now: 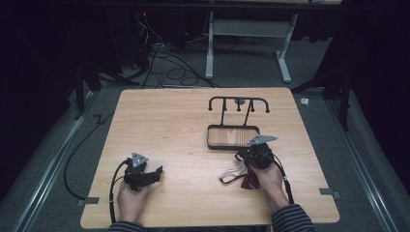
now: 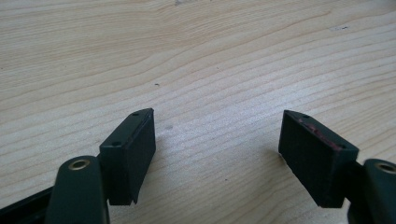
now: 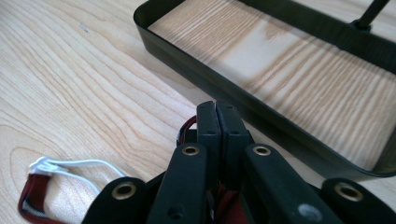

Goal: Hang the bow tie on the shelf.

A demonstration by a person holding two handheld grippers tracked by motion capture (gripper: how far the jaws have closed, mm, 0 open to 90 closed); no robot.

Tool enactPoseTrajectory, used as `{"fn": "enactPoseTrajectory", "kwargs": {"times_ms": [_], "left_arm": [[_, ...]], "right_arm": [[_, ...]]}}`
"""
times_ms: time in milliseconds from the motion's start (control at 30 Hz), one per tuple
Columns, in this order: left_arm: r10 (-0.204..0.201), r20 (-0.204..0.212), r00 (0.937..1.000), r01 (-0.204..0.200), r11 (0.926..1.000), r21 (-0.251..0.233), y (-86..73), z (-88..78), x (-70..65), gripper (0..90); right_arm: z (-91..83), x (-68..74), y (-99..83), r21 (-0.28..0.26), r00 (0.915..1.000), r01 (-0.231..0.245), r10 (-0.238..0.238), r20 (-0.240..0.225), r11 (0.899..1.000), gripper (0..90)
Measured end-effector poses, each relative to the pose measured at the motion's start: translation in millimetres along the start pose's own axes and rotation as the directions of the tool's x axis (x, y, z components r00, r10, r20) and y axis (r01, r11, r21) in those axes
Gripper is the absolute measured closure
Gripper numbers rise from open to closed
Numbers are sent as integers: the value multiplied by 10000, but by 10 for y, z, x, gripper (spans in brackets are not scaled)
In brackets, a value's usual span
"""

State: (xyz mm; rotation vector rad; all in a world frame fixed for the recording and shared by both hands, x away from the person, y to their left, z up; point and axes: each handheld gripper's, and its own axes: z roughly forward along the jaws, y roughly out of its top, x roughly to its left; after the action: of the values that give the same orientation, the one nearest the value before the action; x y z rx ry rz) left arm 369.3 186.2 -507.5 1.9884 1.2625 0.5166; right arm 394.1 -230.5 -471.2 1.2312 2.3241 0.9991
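Observation:
A red cloth piece (image 1: pixel 249 181) with white cord loops (image 1: pixel 229 175) lies on the wooden table near its front right. My right gripper (image 1: pixel 240 156) is shut on it, just in front of the black tray (image 1: pixel 227 147). In the right gripper view the two jaws (image 3: pixel 217 107) are pressed together; red cloth (image 3: pixel 32 198) and a white loop (image 3: pixel 81 163) trail out to the left, and a red edge peeks beside the jaws. My left gripper (image 1: pixel 157 171) rests low at the front left, jaws open over bare wood (image 2: pixel 217 135), with nothing between them.
The black tray (image 3: pixel 224 81) is the base of a black rack with a hooked top bar (image 1: pixel 238 99), standing at the table's middle back. Cables trail from both grippers off the front edge. Bare wood lies between the two hands.

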Motion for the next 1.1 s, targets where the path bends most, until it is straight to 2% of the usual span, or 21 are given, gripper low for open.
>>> {"fn": "enactPoseTrajectory", "kwargs": {"times_ms": [333, 433, 1100], "left_arm": [[-3, 1, 10000, 3, 10000, 1, 0, 0, 0, 279], [-4, -2, 10000, 4, 10000, 0, 0, 0, -1, 279], [29, -7, 10000, -29, 10000, 37, 2, -1, -1, 280]], "right_arm": [[-172, -32, 5, -528, 9998, -21, 31, 189, 9986, 900], [-226, -50, 1, -699, 9996, -211, 223, 162, 9973, 900], [-557, -23, 106, -1595, 9985, 169, -84, 535, 9871, 900]]}}
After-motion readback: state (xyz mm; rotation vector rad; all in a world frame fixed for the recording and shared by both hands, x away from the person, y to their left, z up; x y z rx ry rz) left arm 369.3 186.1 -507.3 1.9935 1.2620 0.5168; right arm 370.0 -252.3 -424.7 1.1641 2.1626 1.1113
